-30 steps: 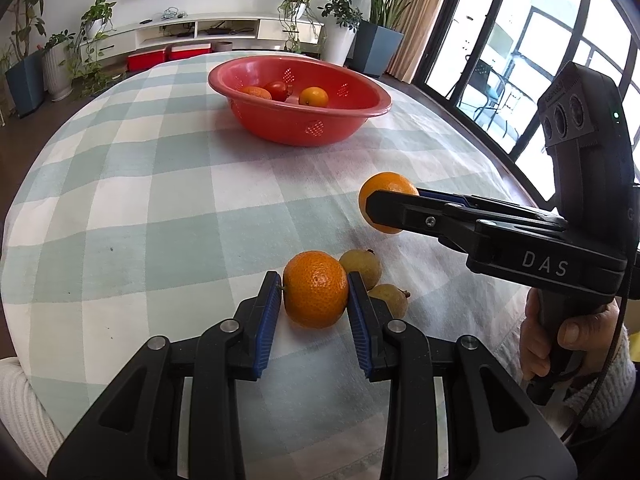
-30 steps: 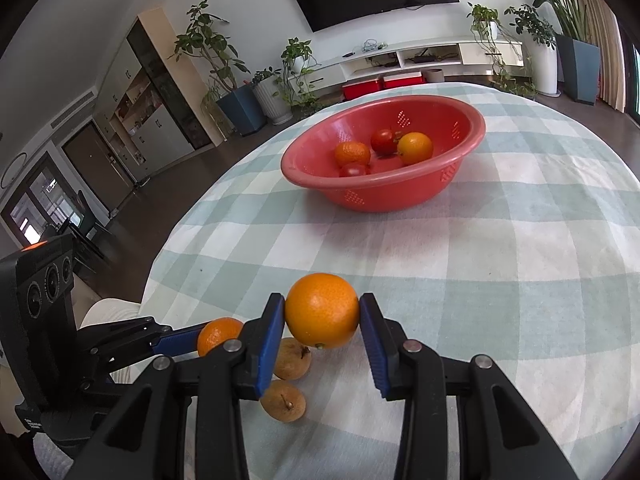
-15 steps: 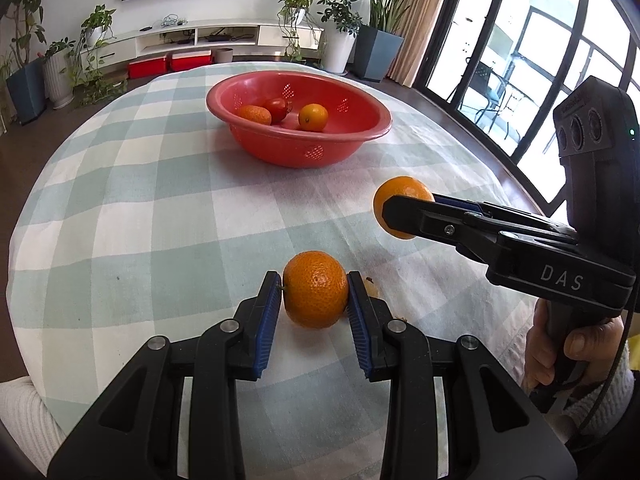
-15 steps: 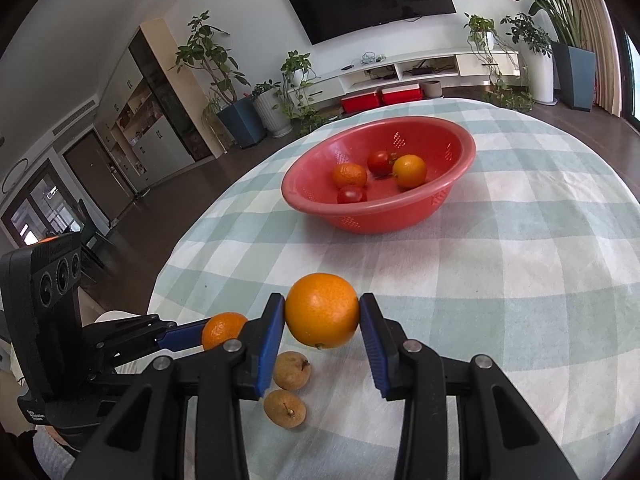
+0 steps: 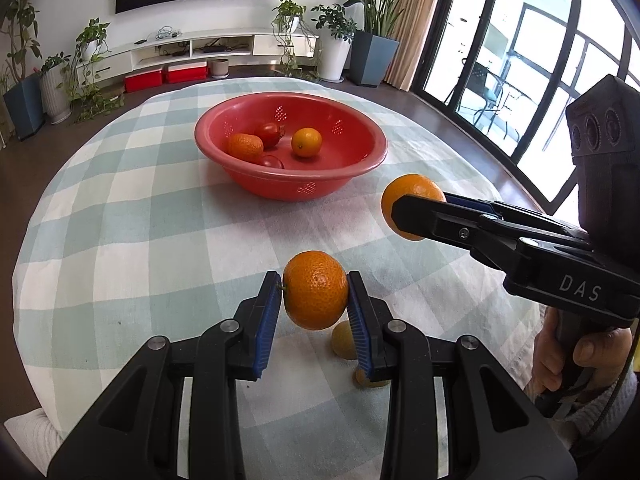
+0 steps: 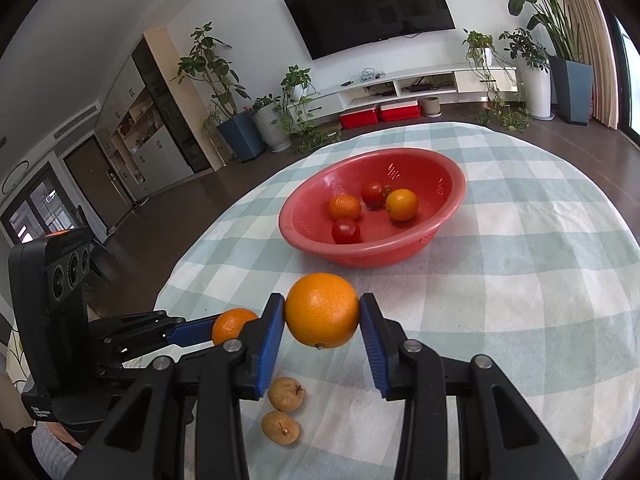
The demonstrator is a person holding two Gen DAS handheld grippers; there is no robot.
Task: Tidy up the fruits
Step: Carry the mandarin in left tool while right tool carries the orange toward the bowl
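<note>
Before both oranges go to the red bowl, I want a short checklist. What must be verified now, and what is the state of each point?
1. left gripper holds its orange firmly between both blue pads: ok.
2. right gripper holds its orange the same way: ok.
3. Both oranges are lifted clear of the checked tablecloth: ok.
4. red bowl has free room beside the four fruits inside: ok.
5. The way from both grippers to the bowl is free of obstacles: ok.
6. The two small brown fruits lie on the cloth below the grippers, not touched: ok; they remain for later.
</note>
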